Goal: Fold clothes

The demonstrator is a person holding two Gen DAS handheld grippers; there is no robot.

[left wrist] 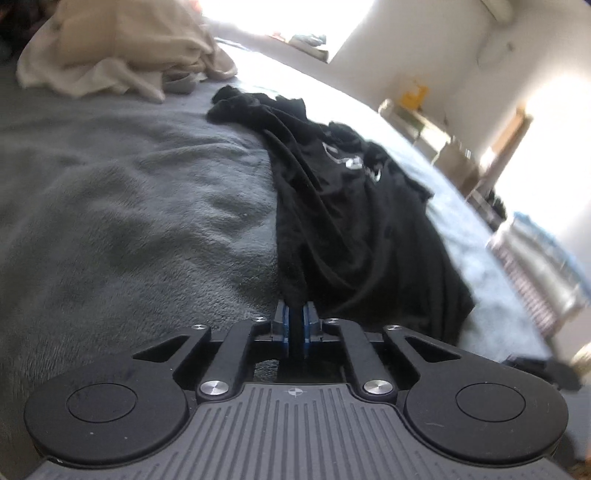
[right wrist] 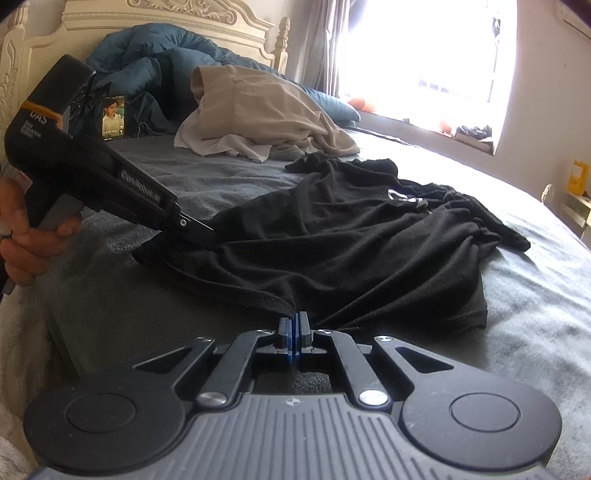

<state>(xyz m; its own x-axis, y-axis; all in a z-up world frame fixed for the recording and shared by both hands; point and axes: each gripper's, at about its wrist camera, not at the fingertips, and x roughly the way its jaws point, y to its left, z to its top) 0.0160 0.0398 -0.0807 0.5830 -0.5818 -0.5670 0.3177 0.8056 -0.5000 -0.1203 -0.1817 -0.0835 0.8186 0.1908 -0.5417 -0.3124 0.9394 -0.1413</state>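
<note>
A black T-shirt (left wrist: 351, 206) with a small white print lies crumpled on the grey bed cover (left wrist: 129, 192). My left gripper (left wrist: 295, 314) is shut on a bunched strip of its cloth, which runs taut away from the blue pads. In the right wrist view the same black T-shirt (right wrist: 351, 240) spreads across the bed. There, my right gripper (right wrist: 295, 317) is shut on the near hem. The left gripper (right wrist: 207, 236) comes in from the left, held by a hand (right wrist: 22, 236), and pinches the shirt's left edge.
A heap of beige clothes (right wrist: 258, 110) lies further up the bed, with a blue duvet (right wrist: 147, 62) and a lit phone (right wrist: 113, 117) by the carved headboard (right wrist: 166, 14). A bright window (right wrist: 424, 55) is at the right, and shelves (left wrist: 443, 140) stand beyond the bed's edge.
</note>
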